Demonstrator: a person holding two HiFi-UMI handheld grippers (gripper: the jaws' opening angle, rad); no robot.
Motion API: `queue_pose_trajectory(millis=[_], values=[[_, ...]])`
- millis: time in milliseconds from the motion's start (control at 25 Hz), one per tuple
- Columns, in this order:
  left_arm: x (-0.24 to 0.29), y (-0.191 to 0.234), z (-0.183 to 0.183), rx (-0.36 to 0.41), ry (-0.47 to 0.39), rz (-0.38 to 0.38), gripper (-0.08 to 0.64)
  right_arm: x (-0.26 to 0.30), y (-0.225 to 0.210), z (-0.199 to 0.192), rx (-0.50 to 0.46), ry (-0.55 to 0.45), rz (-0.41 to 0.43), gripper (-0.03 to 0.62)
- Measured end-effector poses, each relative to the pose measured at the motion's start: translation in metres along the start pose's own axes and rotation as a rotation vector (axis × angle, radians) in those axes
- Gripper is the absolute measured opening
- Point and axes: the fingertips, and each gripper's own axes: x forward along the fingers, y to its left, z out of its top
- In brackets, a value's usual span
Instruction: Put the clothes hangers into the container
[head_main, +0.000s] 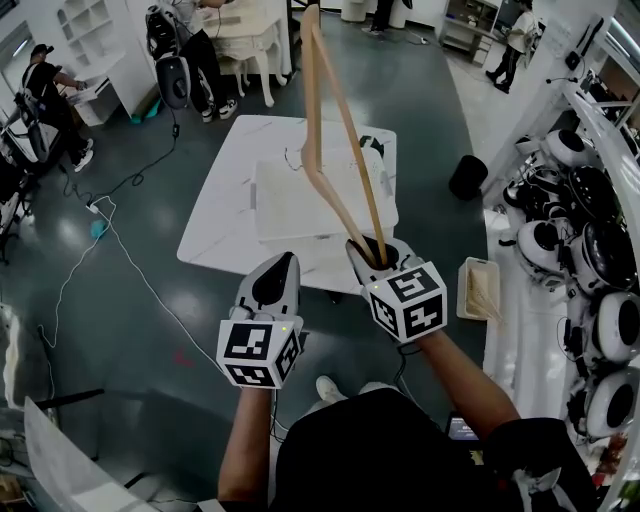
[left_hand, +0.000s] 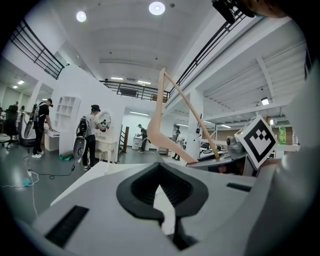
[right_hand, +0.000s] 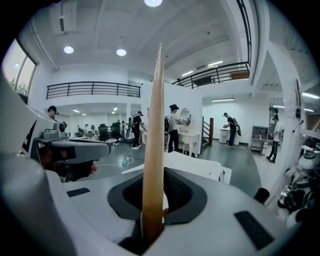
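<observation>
A wooden clothes hanger (head_main: 309, 100) stands upright, high above the table, with my right gripper (head_main: 372, 255) shut on its lower end. In the right gripper view the hanger (right_hand: 154, 140) rises straight out of the jaws of that gripper (right_hand: 152, 220). My left gripper (head_main: 277, 280) hovers just to the left at the same height, shut, with nothing in it. Its own view shows its closed jaws (left_hand: 161, 192), the hanger (left_hand: 159, 110) and the right gripper's marker cube (left_hand: 257, 140). A shallow white container (head_main: 275, 215) lies on the white table (head_main: 220, 200) below, partly hidden by the hanger.
A black round bin (head_main: 467, 177) stands right of the table. A wooden box (head_main: 480, 288) sits on the shelf at my right, beside rows of white round devices (head_main: 590, 250). A cable (head_main: 100, 230) crosses the floor at left. People (head_main: 50, 90) work in the background.
</observation>
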Motion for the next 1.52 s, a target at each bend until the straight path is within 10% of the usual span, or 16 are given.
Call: queue_pose_trajectory(millis=[1520], values=[[0.092,0.051,0.019,-0.042,-0.024,0.175,0.003,0.12,-0.086,-0.013,-0.1,0.318,0.182,0.061]])
